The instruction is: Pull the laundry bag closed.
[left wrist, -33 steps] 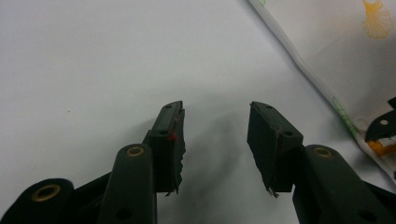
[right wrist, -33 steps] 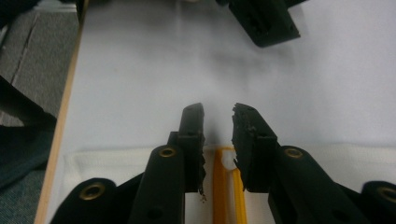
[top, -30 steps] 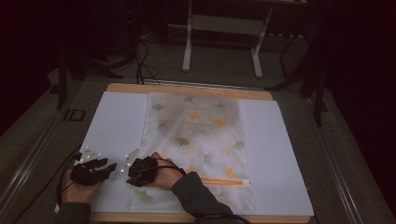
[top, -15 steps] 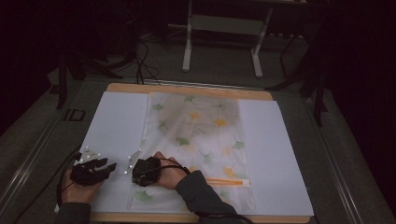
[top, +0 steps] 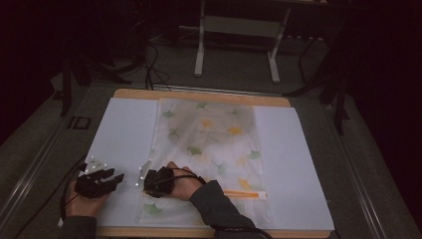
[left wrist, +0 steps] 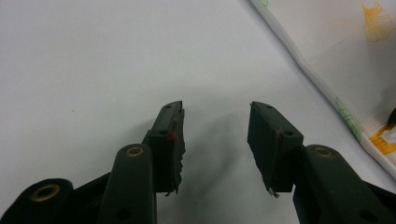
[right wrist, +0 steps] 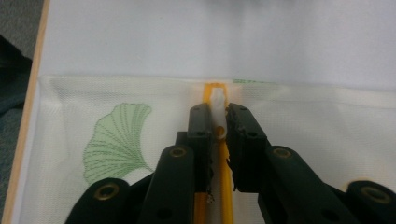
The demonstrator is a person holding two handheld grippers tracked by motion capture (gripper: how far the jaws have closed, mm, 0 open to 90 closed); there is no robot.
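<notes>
A white fabric bag (top: 214, 144) printed with green and yellow leaves lies flat on the white sheet (top: 124, 129). Its orange zipper (top: 244, 194) runs along the near edge. My right gripper (top: 148, 183) sits at the zipper's left end. In the right gripper view its jaws have just been closing, and the right gripper (right wrist: 218, 112) now pinches the white zipper pull (right wrist: 217, 100) on the orange zipper (right wrist: 225, 186). My left gripper (top: 117, 178) rests to the left on the bare sheet. In its own view the left gripper (left wrist: 215, 112) is open with nothing between the jaws, and the bag's edge (left wrist: 327, 74) lies to its right.
The table's wooden rim (top: 199, 94) frames the white sheet, and the rim (right wrist: 32, 93) runs close to the bag's corner. A metal stand (top: 234, 30) and cables (top: 149, 59) sit on the dark floor beyond. Bare sheet lies left and right of the bag.
Both hands have kept their places. The right gripper's jaws look drawn closer together at the bag's near left corner.
</notes>
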